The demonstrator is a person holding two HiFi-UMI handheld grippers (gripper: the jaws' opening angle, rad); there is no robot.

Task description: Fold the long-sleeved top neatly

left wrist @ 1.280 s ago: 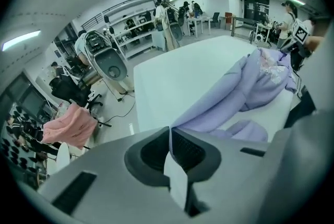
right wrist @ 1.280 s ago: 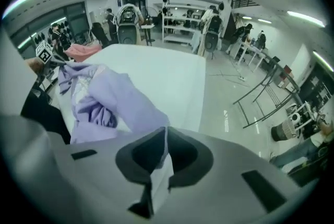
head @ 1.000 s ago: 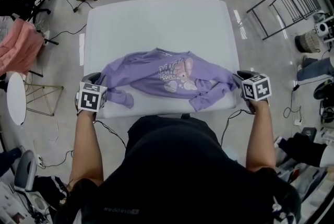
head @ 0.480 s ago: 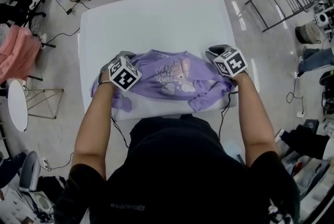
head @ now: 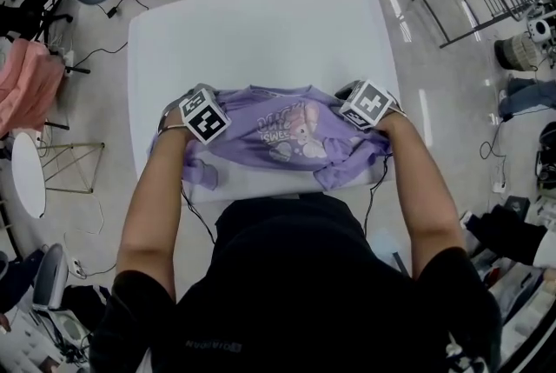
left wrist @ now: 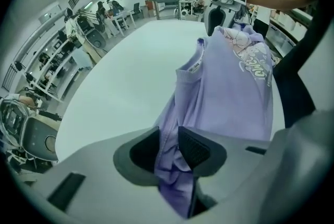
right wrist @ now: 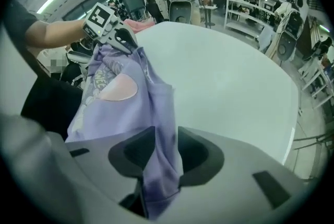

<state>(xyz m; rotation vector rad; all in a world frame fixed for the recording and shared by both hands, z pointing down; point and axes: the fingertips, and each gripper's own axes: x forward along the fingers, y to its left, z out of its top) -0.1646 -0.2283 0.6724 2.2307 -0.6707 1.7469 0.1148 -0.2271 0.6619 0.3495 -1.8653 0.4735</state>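
Nearest the person, both forearms reach out from the body roughly side by side, and the 2 sleeves [head: 340, 169] of the purple long-sleeved top [head: 287, 132] lie crumpled toward the near edge of the white table [head: 261, 23]. No neat fold shows anywhere yet. The top lies print-up across the near half of the table, with its body fairly spread and its neckline on the far side. The task therefore looks to be at the laying-out stage: both sleeve folds and the body fold are left to do. The left gripper [left wrist: 168, 147] points steeply down at the top's left shoulder. Its jaws have just been opening and stand parted, with a bunched ridge of purple cloth between the pads that looks loose, not pinched. The right gripper [right wrist: 166, 152] mirrors it at the other shoulder. Its jaws have also just been opening, and a hanging fold of cloth passes between them. Beyond the grippers, the far half of the table lies bare.
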